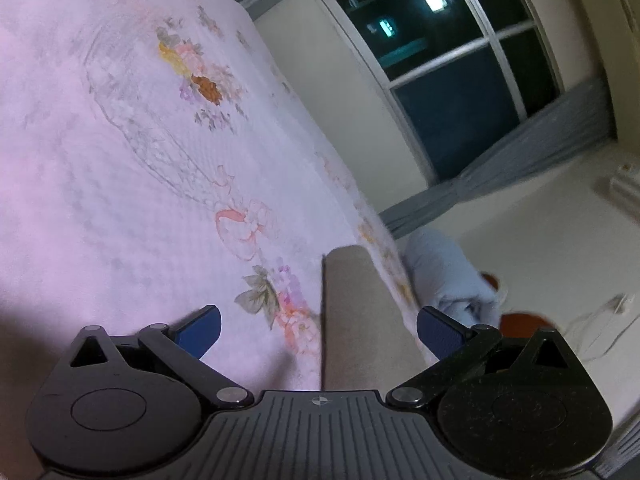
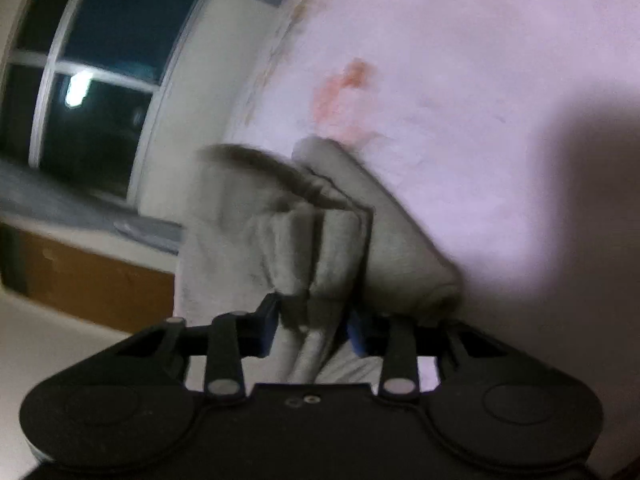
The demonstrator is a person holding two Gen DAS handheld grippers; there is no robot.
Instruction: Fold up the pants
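Observation:
The grey-beige pants [image 1: 352,320] lie as a flat strip along the right edge of the bed, reaching toward my left gripper [image 1: 320,332]. That gripper stands open, its blue pads [image 1: 200,332] wide apart on either side of the strip and not touching it. In the right wrist view the pants [image 2: 304,240] are bunched in thick folds at the bed's edge. My right gripper [image 2: 313,332] is shut on this bunch, and its blue pads [image 2: 269,326] press the cloth from both sides. The view is blurred.
A pink quilt with flower prints [image 1: 140,160] covers the bed. A dark window [image 1: 460,80] is in the wall beyond. On the floor by the bed lie a pale blue bundle [image 1: 448,276] and a white cable [image 1: 600,320]. A wooden panel [image 2: 92,280] runs low along the wall.

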